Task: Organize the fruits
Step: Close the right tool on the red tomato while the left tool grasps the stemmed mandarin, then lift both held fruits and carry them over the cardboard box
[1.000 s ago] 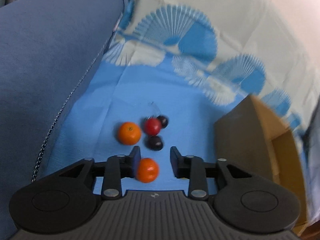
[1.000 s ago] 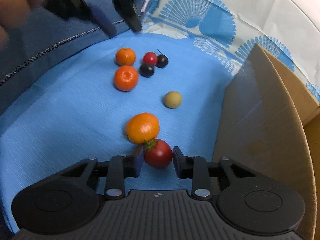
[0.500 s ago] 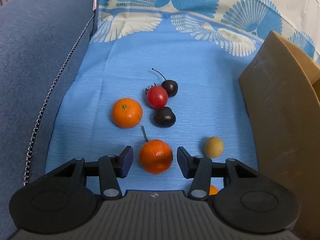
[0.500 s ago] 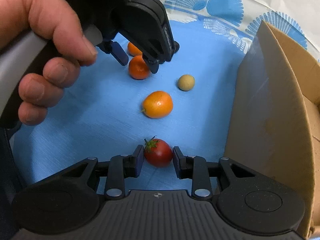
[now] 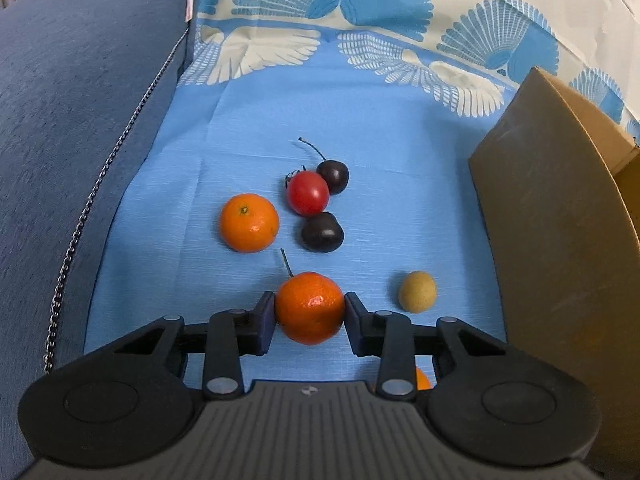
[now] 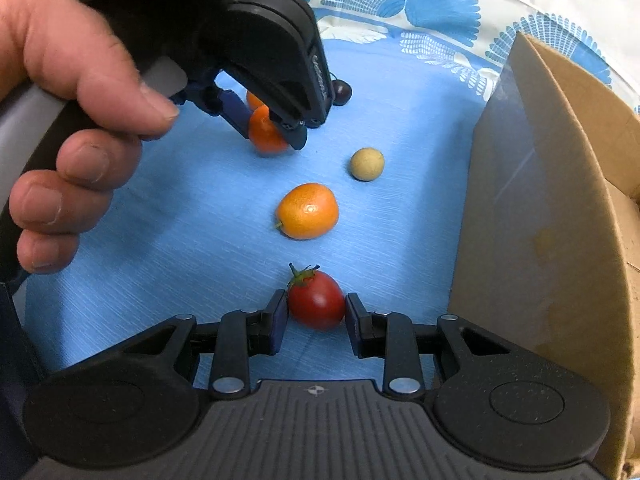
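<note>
From the left wrist camera, the left gripper (image 5: pixel 310 312) points down at a blue cloth (image 5: pixel 400 152). A small orange with a thin stem (image 5: pixel 310 307) sits on the cloth between its two fingers. The jaws are closing, and both blue pads press on the sides of the orange. Just behind it lie a second orange (image 5: pixel 249 222), a red tomato (image 5: pixel 308 193) and two dark cherries (image 5: pixel 322 232). The tomato touches both cherries. A little tan round fruit (image 5: pixel 417 291) lies off to the right, apart from the others. A brown cardboard box (image 5: pixel 560 220) stands at the right edge. A blue sofa cushion (image 5: pixel 80 120) with a zip runs down the left side. A white sheet with blue fan shapes (image 5: pixel 380 20) covers the back.

From the right wrist camera, the right gripper (image 6: pixel 316 312) points down at the same cloth. A red tomato with a green top (image 6: pixel 316 305) sits between its fingers. The jaws are clenched on it, with a pad on each side. Past it lie an egg-shaped orange fruit (image 6: pixel 307 211) and the tan fruit, well apart from each other. Farther back a hand (image 6: pixel 72 120) holds the left gripper, whose tips squeeze the small orange on the cloth. The box wall stands close on the right.
</note>
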The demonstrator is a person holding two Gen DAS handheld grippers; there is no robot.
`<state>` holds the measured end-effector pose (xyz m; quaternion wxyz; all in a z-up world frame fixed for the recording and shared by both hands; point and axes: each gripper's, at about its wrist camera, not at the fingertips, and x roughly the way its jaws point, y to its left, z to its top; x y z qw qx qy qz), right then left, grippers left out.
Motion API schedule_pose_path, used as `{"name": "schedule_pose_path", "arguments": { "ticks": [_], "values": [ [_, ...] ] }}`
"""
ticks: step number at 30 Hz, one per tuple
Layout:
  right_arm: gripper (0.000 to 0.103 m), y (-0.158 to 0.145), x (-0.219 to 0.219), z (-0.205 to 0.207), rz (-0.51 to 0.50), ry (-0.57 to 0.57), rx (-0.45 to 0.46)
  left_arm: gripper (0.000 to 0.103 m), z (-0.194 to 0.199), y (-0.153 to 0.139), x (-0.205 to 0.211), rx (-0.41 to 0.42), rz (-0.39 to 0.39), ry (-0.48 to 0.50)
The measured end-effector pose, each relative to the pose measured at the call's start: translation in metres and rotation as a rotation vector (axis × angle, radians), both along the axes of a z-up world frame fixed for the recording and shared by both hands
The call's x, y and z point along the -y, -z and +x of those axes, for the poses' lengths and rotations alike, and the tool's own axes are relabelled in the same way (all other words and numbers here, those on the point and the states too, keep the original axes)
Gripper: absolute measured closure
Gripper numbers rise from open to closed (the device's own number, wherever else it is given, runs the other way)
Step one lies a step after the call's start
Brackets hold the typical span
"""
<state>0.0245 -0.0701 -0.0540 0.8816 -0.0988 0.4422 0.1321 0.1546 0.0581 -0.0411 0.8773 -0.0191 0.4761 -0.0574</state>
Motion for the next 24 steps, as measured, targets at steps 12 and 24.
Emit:
{"name": "schedule_pose_path", "arguments": {
  "ticks": [12,24],
  "values": [
    [0.070,0.008,0.006,0.008,0.009,0.014,-0.028,0.062,0.004,0.013,0.001,-0.053,0.039,0.004],
    [0.071,0.008,0.009,0.005,0.024,0.013,-0.018,0.063,0.006,0.014,0.006,-0.035,0.066,0.016]
  ]
}}
